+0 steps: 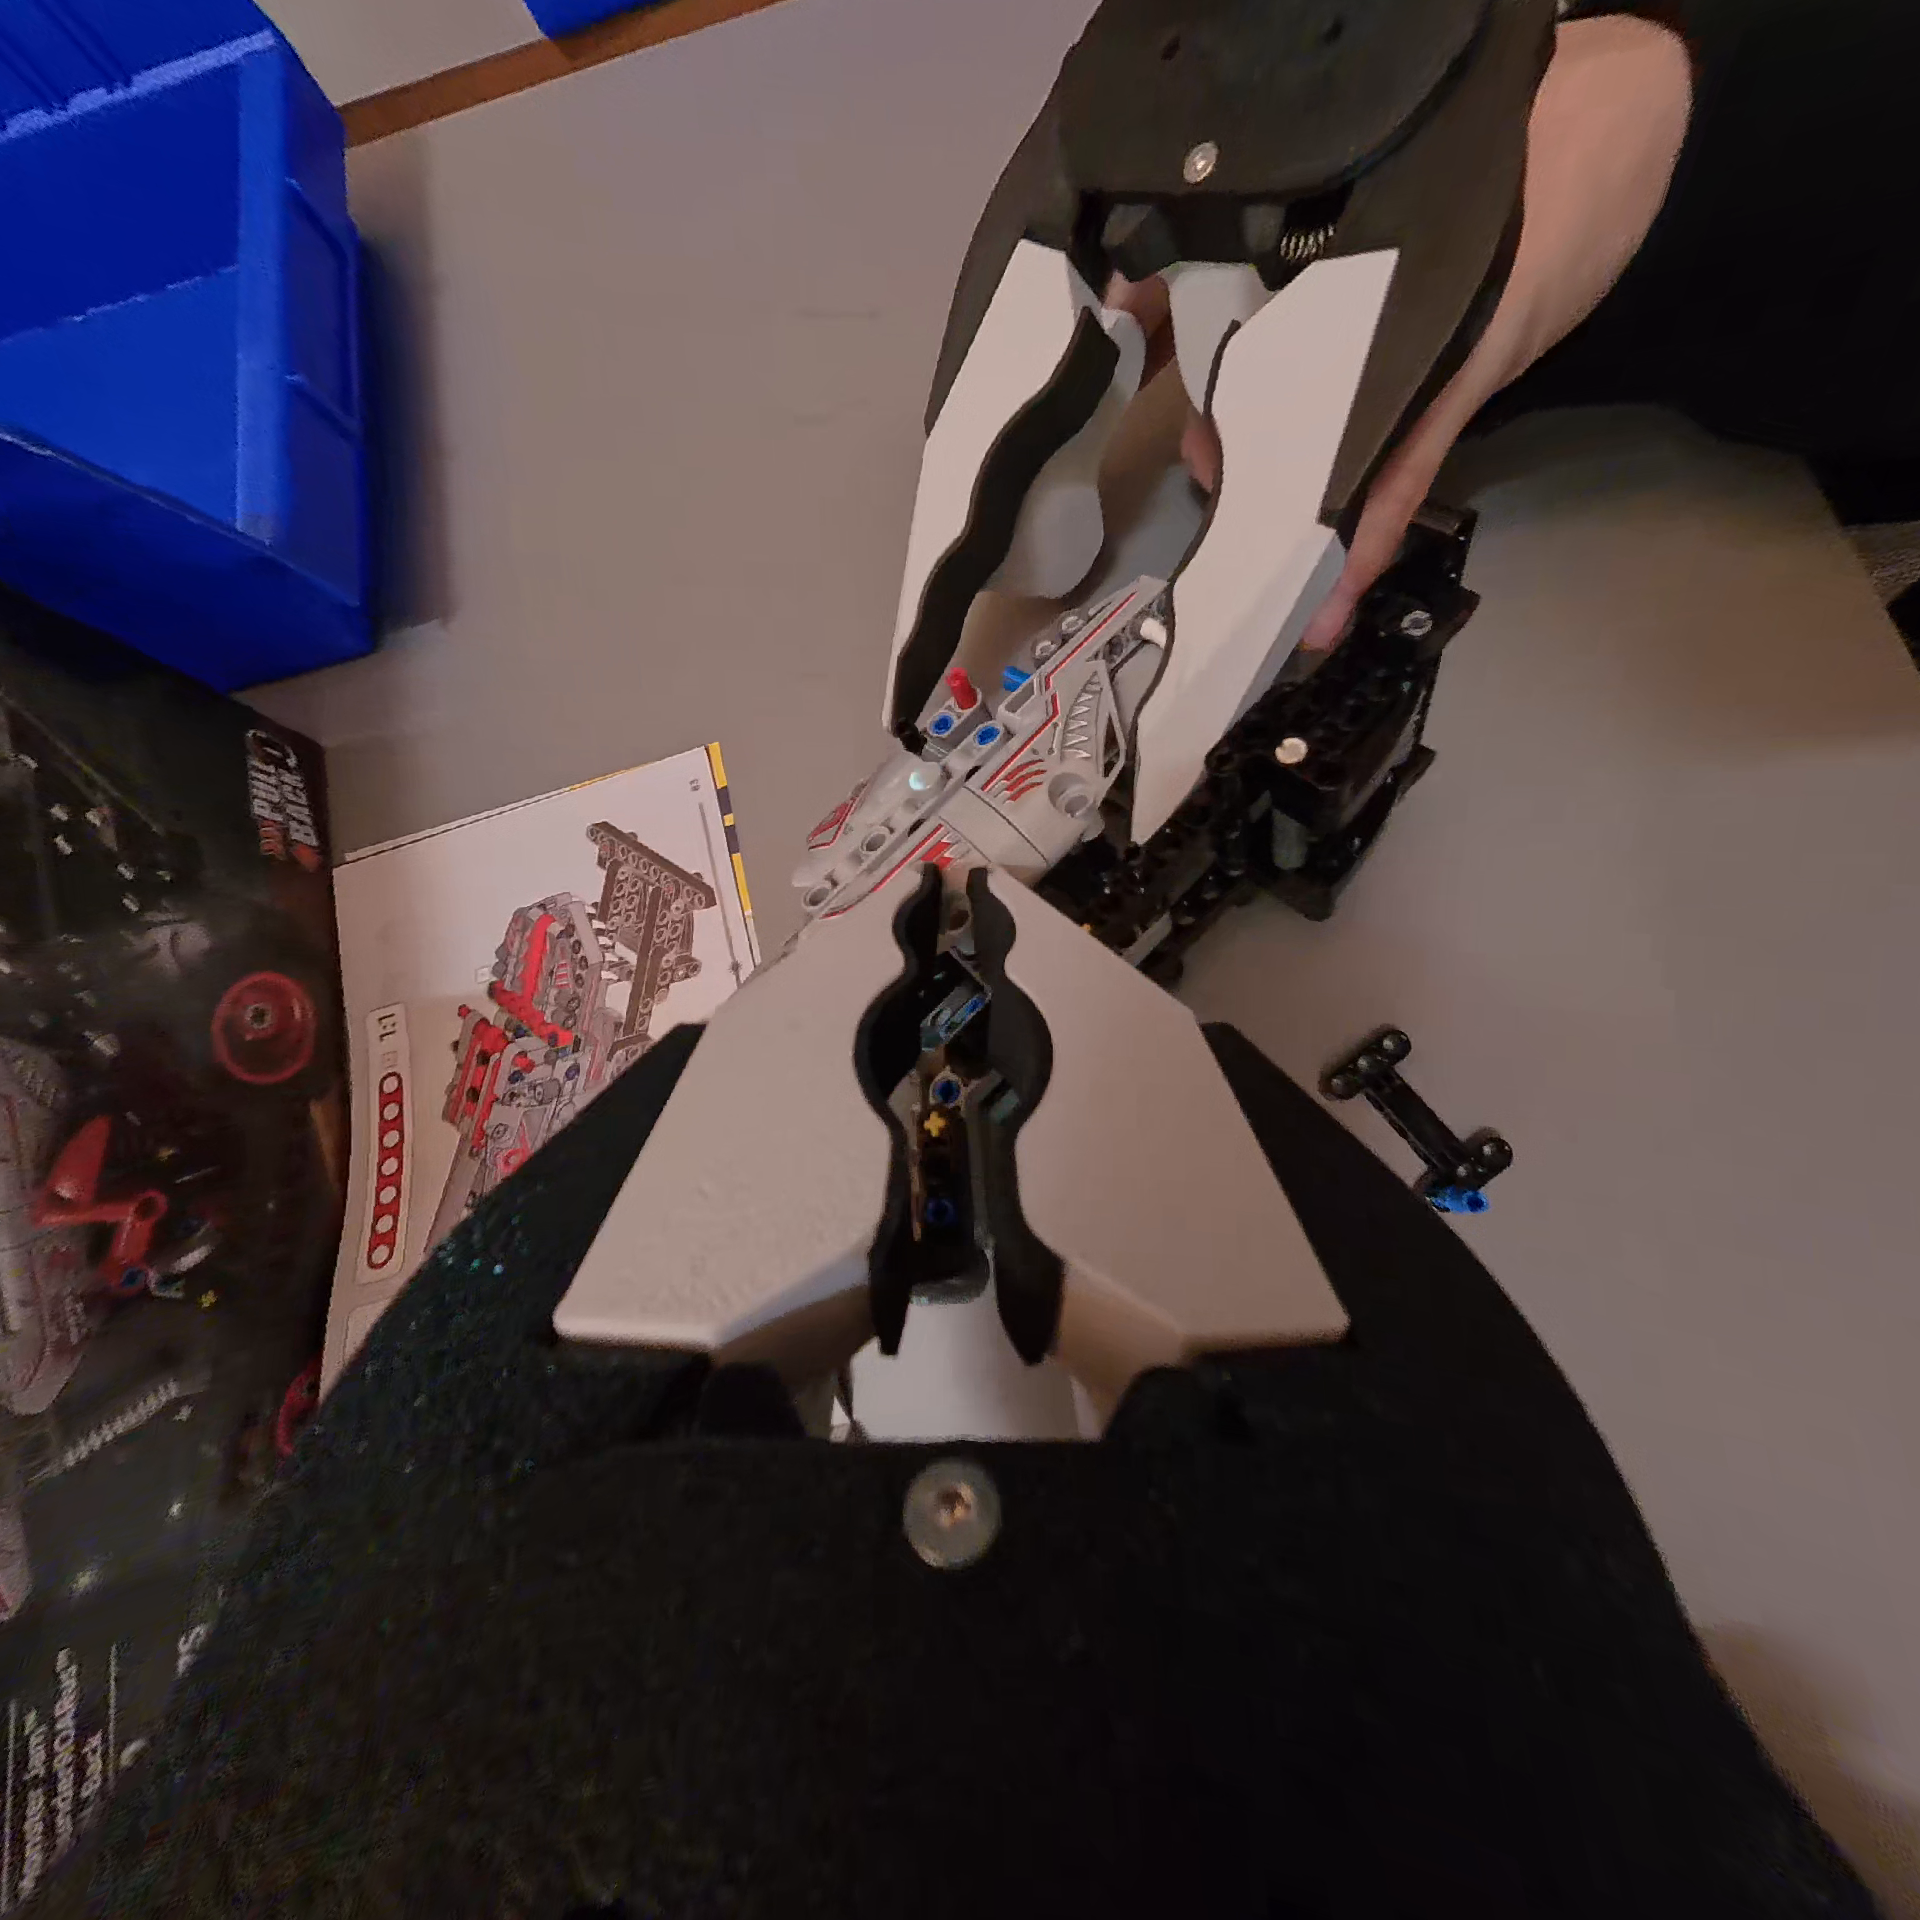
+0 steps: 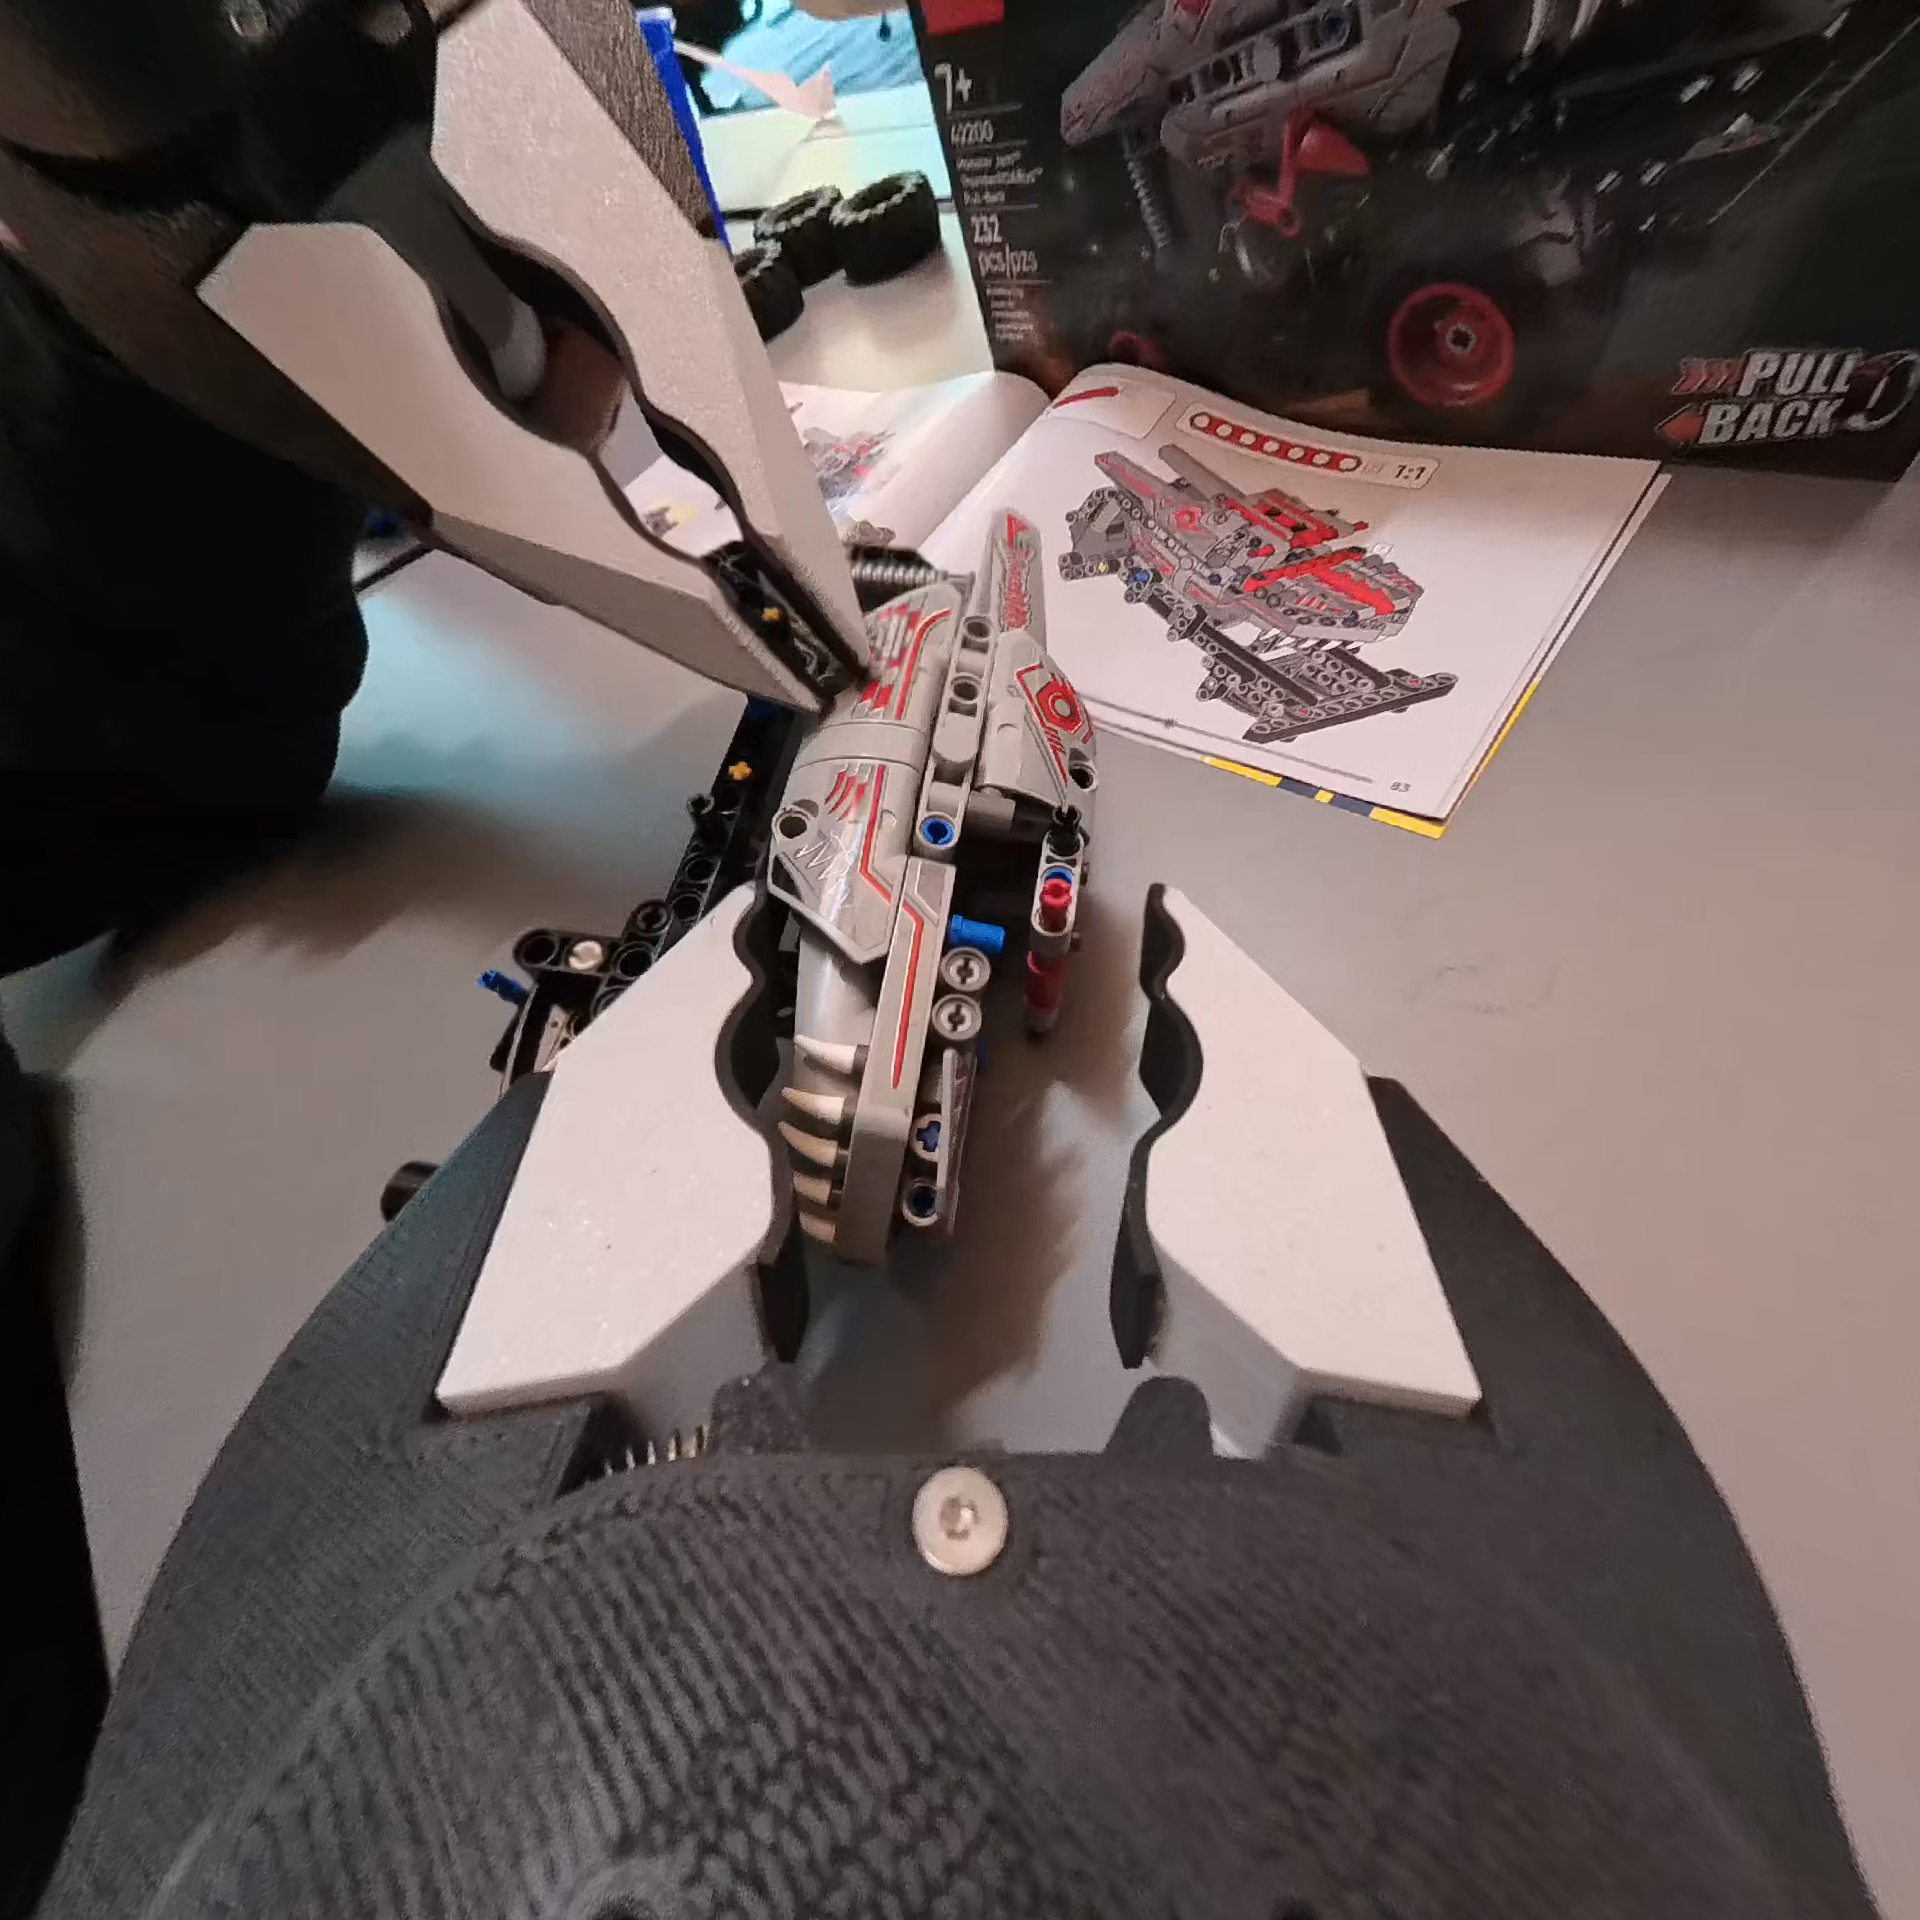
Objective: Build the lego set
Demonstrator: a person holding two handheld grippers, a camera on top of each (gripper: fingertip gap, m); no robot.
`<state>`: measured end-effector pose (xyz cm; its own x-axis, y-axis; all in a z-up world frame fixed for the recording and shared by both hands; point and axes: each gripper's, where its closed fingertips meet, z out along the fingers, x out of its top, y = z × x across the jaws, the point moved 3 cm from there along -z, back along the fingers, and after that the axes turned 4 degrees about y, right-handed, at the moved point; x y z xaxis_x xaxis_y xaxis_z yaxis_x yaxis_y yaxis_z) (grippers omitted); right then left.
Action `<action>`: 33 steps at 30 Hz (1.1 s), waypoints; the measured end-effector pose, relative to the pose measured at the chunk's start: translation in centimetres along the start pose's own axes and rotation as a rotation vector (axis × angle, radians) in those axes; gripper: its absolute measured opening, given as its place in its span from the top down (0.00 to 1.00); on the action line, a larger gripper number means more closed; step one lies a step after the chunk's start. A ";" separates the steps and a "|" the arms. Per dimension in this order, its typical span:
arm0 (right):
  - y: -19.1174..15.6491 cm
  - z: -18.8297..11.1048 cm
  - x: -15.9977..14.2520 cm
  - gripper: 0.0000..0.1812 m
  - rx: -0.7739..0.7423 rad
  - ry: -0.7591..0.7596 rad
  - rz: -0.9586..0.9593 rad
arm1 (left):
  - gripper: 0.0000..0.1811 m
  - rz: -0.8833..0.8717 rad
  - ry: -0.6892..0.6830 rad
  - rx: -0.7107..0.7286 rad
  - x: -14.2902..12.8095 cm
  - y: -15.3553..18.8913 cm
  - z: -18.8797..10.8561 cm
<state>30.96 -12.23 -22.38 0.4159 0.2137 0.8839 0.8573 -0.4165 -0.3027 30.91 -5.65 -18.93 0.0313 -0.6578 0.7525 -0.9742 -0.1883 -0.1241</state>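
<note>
The lego model, a grey body with red stripes and white teeth (image 1: 977, 769), lies on its side on the grey table, joined to a black beam frame (image 1: 1299, 748). My left gripper (image 1: 951, 883) is shut on a black beam (image 1: 940, 1091) of the model that carries blue and yellow pins. In the right wrist view, it comes in from the upper left (image 2: 821, 675). My right gripper (image 2: 956, 914) is open, and the grey body (image 2: 894, 883) lies between its fingers, against the left one. It also shows in the left wrist view (image 1: 1018, 769).
An open instruction booklet (image 2: 1299, 582) lies beyond the model, with the dark set box (image 2: 1455, 208) behind it. Black tyres (image 2: 842, 239) stand at the back. A loose black part with a blue pin (image 1: 1418, 1117) lies to the right. A blue bin (image 1: 156, 364) stands at the far left. Across from one pair of fingers to the other is roughly 4 centimetres.
</note>
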 end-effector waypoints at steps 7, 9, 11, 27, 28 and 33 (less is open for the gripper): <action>-0.2 0.0 0.3 0.64 0.005 0.033 0.045 | 1.00 -0.050 0.018 -0.004 0.0 0.0 0.0; -0.4 0.0 0.4 0.69 0.027 0.042 0.054 | 1.00 -0.051 0.024 -0.001 0.0 0.0 0.1; -0.3 0.1 0.5 0.69 0.031 0.043 0.061 | 1.00 -0.058 0.030 -0.024 0.0 0.3 0.1; 0.3 0.6 0.4 0.69 0.029 0.006 0.026 | 1.00 -0.038 0.033 -0.009 0.0 0.3 0.3; 0.3 0.6 0.4 0.69 0.029 0.006 0.027 | 1.00 -0.035 0.035 -0.008 0.1 0.3 0.4; 0.3 0.6 0.5 0.69 0.032 0.004 0.019 | 1.00 0.015 0.028 0.022 0.2 0.1 0.3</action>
<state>31.56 -11.75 -22.26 0.4312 0.2026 0.8792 0.8584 -0.3921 -0.3307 30.90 -6.01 -19.03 0.0098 -0.6398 0.7685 -0.9695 -0.1943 -0.1494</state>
